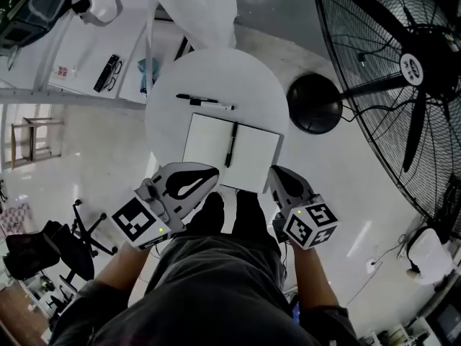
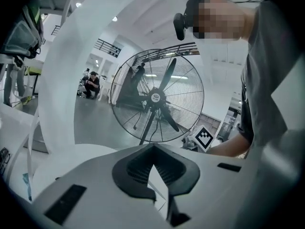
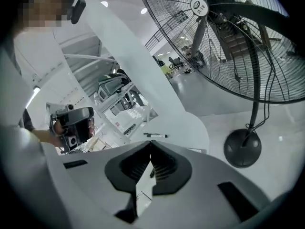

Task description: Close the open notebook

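Note:
An open notebook (image 1: 252,157) with blank white pages lies on the round white table (image 1: 259,92). A black pen (image 1: 231,144) rests along its fold. A second marker pen (image 1: 205,101) lies beyond it, and shows in the right gripper view as the marker (image 3: 156,135). My left gripper (image 1: 212,170) hangs at the notebook's near left corner, jaws shut and empty, tips together (image 2: 153,146). At the near right corner my right gripper (image 1: 276,170) is also shut with nothing held (image 3: 151,142). I cannot tell whether either touches the notebook.
A large floor fan (image 1: 403,85) on a round black base (image 1: 315,104) stands right of the table. At the upper left, a white side table (image 1: 79,56) holds glasses and a remote. A black office chair (image 1: 65,244) is at the lower left. My legs are just below the table edge.

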Tool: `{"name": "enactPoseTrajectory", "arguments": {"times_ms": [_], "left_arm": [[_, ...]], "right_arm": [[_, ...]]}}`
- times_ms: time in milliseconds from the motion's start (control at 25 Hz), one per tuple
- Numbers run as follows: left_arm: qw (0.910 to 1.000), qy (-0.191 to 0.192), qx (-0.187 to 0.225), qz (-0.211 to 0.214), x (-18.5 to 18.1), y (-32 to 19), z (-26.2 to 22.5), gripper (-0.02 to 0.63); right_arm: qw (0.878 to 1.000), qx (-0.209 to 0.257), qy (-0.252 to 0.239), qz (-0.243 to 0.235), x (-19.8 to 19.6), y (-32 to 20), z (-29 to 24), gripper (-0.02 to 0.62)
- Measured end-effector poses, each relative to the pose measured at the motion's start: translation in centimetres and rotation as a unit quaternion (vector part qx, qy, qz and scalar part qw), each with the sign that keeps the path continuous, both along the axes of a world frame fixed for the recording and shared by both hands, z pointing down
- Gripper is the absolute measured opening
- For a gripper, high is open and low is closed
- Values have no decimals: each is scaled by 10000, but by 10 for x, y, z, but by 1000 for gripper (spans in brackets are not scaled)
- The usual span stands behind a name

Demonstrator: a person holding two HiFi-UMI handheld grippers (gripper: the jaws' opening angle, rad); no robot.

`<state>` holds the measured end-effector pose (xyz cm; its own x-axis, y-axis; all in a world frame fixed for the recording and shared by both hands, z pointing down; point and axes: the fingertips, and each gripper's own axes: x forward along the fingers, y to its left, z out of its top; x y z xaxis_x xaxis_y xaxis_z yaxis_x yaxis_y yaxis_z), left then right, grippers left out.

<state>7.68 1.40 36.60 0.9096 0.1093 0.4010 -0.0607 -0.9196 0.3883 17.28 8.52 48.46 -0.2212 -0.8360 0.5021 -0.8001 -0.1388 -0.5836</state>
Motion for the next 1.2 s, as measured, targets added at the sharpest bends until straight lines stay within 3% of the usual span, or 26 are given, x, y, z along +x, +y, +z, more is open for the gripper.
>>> {"name": "enactPoseTrajectory", "arguments": {"times_ms": [200, 920, 1200], "left_arm": [[9993, -320, -176, 122, 3, 16, 28, 12], [9953, -745, -475, 386, 17, 48, 76, 12], [9931, -940, -563, 409, 13, 56, 91, 12]], "right_arm": [[9996, -251, -89, 93, 2, 11, 29, 17], [9927, -1053, -479, 353, 2, 54, 125, 24], [9885, -1227, -793, 385, 2, 61, 156, 98]]}}
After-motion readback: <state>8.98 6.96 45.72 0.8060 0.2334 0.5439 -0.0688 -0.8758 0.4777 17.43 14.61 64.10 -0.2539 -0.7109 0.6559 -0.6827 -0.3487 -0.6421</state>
